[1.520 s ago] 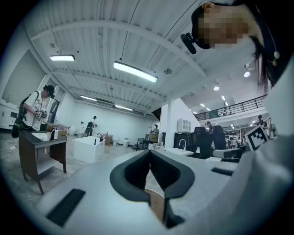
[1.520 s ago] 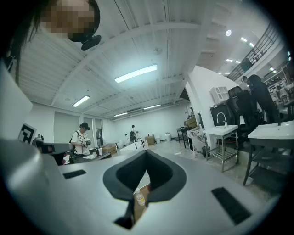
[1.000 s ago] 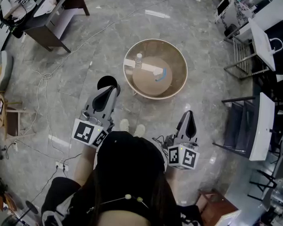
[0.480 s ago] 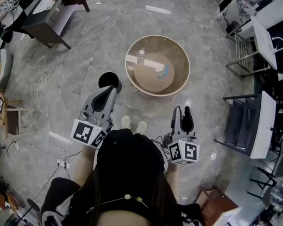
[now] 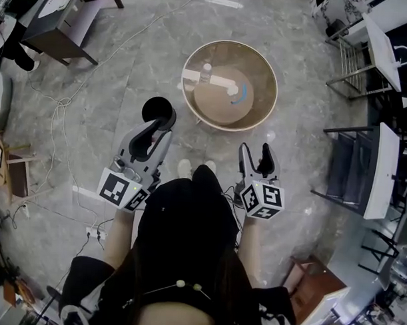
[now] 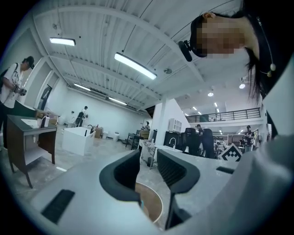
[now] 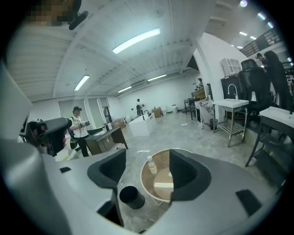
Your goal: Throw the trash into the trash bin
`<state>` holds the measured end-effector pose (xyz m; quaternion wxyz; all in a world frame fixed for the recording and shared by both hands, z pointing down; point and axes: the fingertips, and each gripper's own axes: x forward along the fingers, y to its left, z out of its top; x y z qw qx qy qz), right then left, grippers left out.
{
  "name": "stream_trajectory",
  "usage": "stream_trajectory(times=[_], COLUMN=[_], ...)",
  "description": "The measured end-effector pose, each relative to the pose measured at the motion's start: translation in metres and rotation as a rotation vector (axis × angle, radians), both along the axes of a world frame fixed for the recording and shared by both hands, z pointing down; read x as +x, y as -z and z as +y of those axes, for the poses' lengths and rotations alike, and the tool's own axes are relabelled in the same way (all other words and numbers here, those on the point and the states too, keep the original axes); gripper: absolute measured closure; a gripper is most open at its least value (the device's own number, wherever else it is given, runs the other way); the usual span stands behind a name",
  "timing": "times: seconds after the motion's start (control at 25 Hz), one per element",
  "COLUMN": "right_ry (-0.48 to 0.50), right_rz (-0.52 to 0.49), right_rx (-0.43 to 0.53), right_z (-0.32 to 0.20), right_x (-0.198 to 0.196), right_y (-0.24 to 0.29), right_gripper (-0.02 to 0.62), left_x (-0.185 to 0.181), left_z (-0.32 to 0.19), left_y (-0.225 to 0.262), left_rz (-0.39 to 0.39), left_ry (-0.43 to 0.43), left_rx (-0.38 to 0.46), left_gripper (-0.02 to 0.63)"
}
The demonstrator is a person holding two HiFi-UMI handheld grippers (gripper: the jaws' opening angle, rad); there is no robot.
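Grey stone floor under you, both grippers empty, the trash lying on the round table ahead.

Your left gripper [image 5: 158, 127] has its jaws apart with nothing between them, and they have just been opening. Your right gripper [image 5: 255, 151] is the same: its jaws have just been opening and hold nothing. The black trash bin [image 5: 158, 110] stands upright on the floor, just left of the round tan table [image 5: 269, 79] and close beyond your left gripper's tips. On the table a clear plastic bottle [image 5: 205, 72] stands at the far left side, a flat white piece [image 5: 190, 75] lies just beside it, and a blue scrap [image 5: 242, 94] lies to the right. In the right gripper view, the bin and the bottle show through the gap between the jaws, well beyond them.
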<state>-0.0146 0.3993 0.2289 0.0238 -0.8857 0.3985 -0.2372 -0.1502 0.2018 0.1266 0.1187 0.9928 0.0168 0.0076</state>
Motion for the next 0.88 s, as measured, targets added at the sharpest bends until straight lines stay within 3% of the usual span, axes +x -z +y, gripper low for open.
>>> stream_trajectory(times=[0.2, 0.4, 0.72, 0.88], right_ry=[0.023, 0.036, 0.079, 0.056], right_rz=[0.010, -0.033, -0.096, -0.140], right_rx=[-0.100, -0.113, -0.156, -0.167], right_z=[-0.011, -0.033, -0.067, -0.081], right_x=[0.013, 0.042, 0.101, 0.136], right_y=[-0.028, -0.051, -0.093, -0.114], right_gripper=[0.266, 0.233, 0.135, 0.065], left_x=[0.003, 0.024, 0.094, 0.129], left_z=[-0.007, -0.023, -0.048, -0.064], left_y=[-0.015, -0.027, -0.037, -0.042], left_rz=[-0.038, -0.072, -0.131, -0.139], left_ry=[-0.003, 0.008, 0.019, 0.031], left_rx=[-0.018, -0.023, -0.017, -0.061], left_gripper=[0.454, 0.437, 0.381, 0.380])
